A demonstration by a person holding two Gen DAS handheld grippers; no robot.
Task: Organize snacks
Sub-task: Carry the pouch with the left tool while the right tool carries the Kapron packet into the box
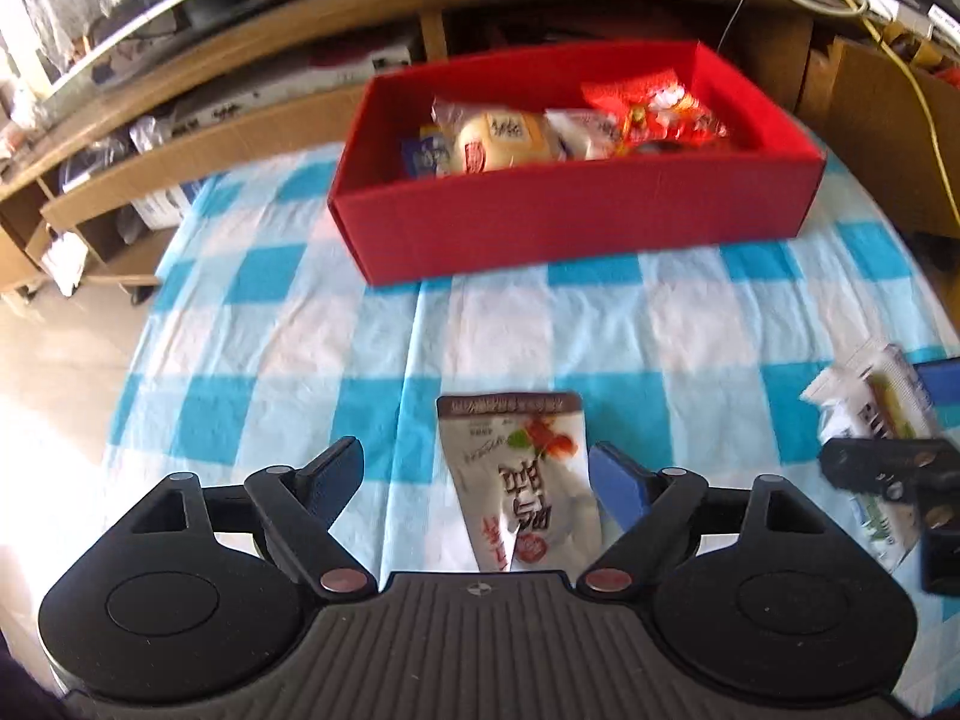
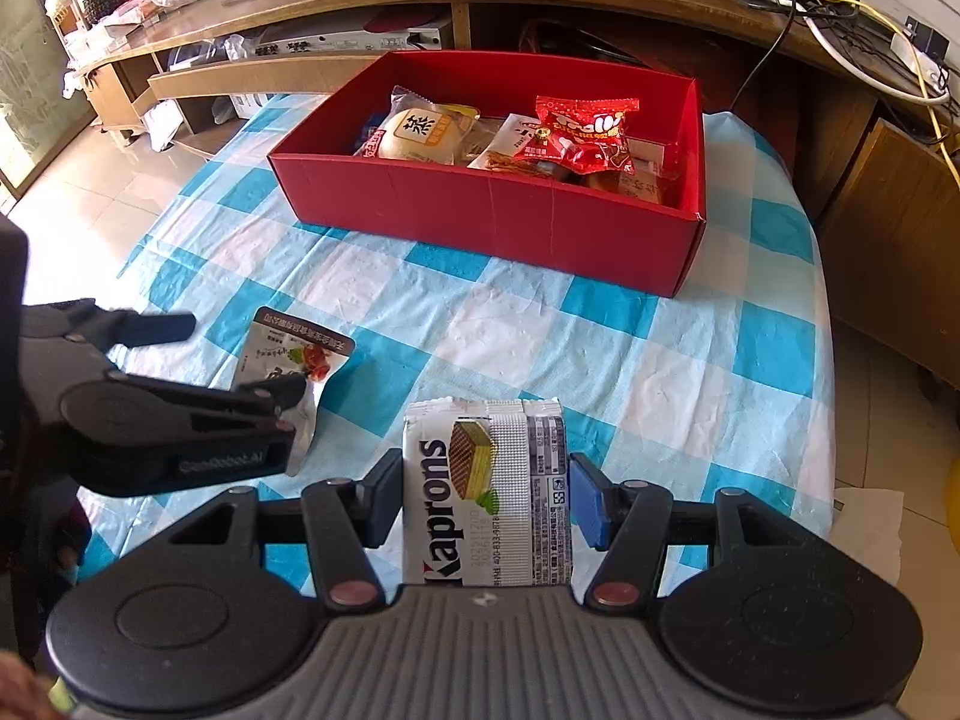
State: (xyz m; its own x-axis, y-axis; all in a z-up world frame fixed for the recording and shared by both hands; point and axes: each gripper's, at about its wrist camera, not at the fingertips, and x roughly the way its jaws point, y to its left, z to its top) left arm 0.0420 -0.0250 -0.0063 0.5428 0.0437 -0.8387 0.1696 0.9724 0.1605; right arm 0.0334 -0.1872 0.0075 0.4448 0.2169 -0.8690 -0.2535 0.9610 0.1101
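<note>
A red box (image 1: 576, 222) (image 2: 492, 210) with several snack packs inside stands at the far side of the blue-checked cloth. A silver snack pouch (image 1: 528, 480) (image 2: 294, 360) lies on the cloth between the wide-open fingers of my left gripper (image 1: 480, 474), close to the right finger, not clamped. My right gripper (image 2: 486, 492) has its fingers on both sides of a white Kaprons wafer pack (image 2: 486, 492); the left pad touches it, with a thin gap at the right pad. The wafer pack also shows at the right edge of the left wrist view (image 1: 870, 420).
A wooden TV bench (image 2: 420, 12) with shelves, devices and cables runs behind the table. The table edge (image 2: 822, 360) drops to tiled floor at right. The left gripper body (image 2: 150, 414) sits at left of the right wrist view.
</note>
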